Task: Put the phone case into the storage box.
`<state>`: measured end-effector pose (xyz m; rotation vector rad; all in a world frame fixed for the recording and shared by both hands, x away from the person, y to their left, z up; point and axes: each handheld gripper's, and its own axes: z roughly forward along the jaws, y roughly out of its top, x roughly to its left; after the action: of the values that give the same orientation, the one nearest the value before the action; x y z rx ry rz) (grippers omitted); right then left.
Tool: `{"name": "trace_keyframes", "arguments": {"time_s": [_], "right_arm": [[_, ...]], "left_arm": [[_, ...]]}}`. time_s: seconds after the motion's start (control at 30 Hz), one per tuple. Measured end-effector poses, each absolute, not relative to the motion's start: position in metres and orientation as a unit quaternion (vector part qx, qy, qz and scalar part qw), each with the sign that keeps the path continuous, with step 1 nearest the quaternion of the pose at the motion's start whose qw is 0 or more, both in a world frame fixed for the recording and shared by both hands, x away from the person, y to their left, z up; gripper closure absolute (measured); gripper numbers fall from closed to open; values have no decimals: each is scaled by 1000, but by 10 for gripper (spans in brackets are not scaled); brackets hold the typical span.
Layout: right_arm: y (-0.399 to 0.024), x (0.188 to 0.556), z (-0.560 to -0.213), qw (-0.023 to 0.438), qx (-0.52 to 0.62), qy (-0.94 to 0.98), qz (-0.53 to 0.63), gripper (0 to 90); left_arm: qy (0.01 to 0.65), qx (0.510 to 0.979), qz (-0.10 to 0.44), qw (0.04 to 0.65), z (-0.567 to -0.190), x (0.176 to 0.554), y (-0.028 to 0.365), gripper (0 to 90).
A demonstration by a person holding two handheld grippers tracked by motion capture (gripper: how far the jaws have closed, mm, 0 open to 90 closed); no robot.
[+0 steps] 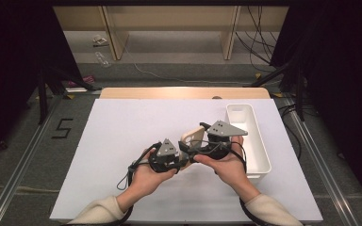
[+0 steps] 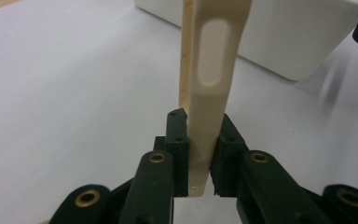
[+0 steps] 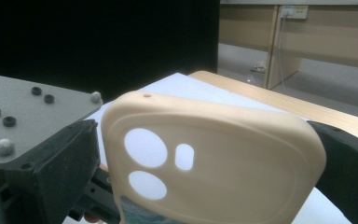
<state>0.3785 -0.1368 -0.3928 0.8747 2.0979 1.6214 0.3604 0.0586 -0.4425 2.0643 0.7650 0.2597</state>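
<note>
A beige phone case (image 1: 194, 136) stands on edge above the white table, between the two hands. My left gripper (image 1: 185, 158) is shut on it. In the left gripper view the black pads clamp the case's narrow side (image 2: 209, 93) near its lower end, at my left gripper (image 2: 200, 151). My right gripper (image 1: 205, 141) sits just right of the case and points at it. In the right gripper view, the case's back (image 3: 214, 158) with its camera cut-outs is very close. A black jaw lies against its right edge, and whether the jaws press on it is hidden.
A white rectangular bin (image 1: 259, 141) stands at the right side of the table, close behind the case (image 2: 279, 46). The left gripper's grey plate (image 3: 23, 121) shows at the left of the right gripper view. White sheet (image 1: 122, 141) covers the table; floor and wooden shelving lie beyond.
</note>
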Motion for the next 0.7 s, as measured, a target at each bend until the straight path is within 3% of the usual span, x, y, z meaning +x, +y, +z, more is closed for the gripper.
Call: {"name": "trace_keyframes", "arguments": {"time_s": [0.7], "right_arm": [[-136,377,-394,184,317,733,573,59]], "left_arm": [[310,831,106,449,-441,360,58,790]]}}
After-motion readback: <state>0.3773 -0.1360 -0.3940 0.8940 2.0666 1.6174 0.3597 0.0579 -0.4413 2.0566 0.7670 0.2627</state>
